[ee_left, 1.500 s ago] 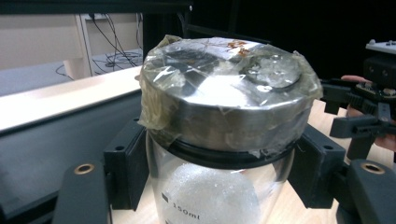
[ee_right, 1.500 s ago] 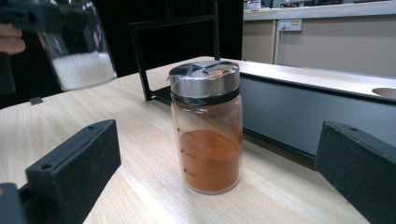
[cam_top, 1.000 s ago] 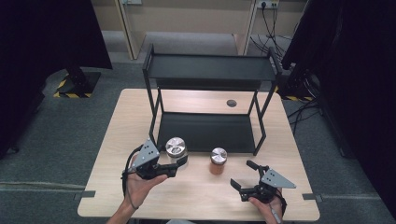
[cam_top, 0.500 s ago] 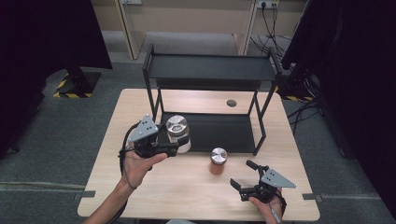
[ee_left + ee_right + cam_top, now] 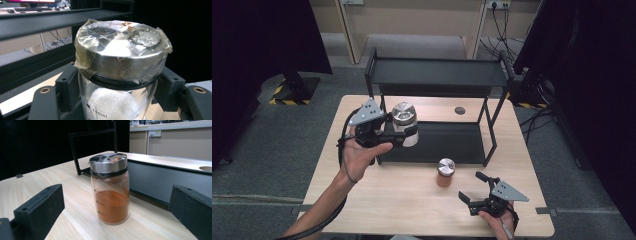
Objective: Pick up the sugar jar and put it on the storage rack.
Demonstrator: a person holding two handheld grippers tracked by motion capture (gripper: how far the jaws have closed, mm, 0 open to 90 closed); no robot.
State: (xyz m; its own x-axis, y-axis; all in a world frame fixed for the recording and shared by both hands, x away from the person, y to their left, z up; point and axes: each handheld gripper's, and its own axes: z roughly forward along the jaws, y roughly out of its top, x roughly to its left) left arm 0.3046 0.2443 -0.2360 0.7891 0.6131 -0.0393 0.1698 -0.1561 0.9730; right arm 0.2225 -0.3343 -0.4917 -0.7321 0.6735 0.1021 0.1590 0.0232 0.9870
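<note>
- Gripping the white-powder jar below its taped metal lid, the left gripper holds it clear of the table — at the left front post of the black shelf rack.
- Jaws spread and empty, the right gripper rests low near the table's front right edge.
- Just ahead of it the orange-powder jar stands upright on the wood — beside the rack's lower shelf.

A lab: black curtains around a lone test table, hazard-striped stand base.
</note>
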